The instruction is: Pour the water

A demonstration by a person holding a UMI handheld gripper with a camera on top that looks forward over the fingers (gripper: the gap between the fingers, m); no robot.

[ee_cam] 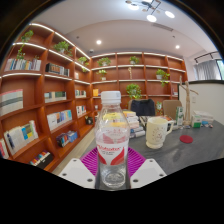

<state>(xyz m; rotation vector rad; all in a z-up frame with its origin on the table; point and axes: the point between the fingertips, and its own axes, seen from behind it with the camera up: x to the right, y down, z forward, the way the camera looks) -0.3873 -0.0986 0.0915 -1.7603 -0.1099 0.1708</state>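
The clear plastic water bottle with a white cap and a red-and-white label (112,140) stood upright between the two fingers of the gripper (111,165), its base down near the magenta pads (92,160). The pads showed at either side of the bottle's lower half and seemed to press against it, so the tongs looked closed on the bottle to about its width, holding nothing else. Whether the bottle was lifted or resting on the dark grey table (195,145) could not be told, since its bottom was hidden between the fingers.

Just beyond the bottle and to one side stood a cream-coloured ceramic mug with a handle (157,132), upright on the table and apart from the bottle; it appeared the likely vessel to receive the water. A small red round object (186,139) lay past the mug. Farther off, wooden bookshelves lit from within (45,90) ran around the room, carrying books and potted green plants (133,92).

As for progress, the cap seemed to be on and the bottle untilted, so by that judgement nothing had been poured. The grasp looked made; left were the carry to the mug, the opening and the tilt.
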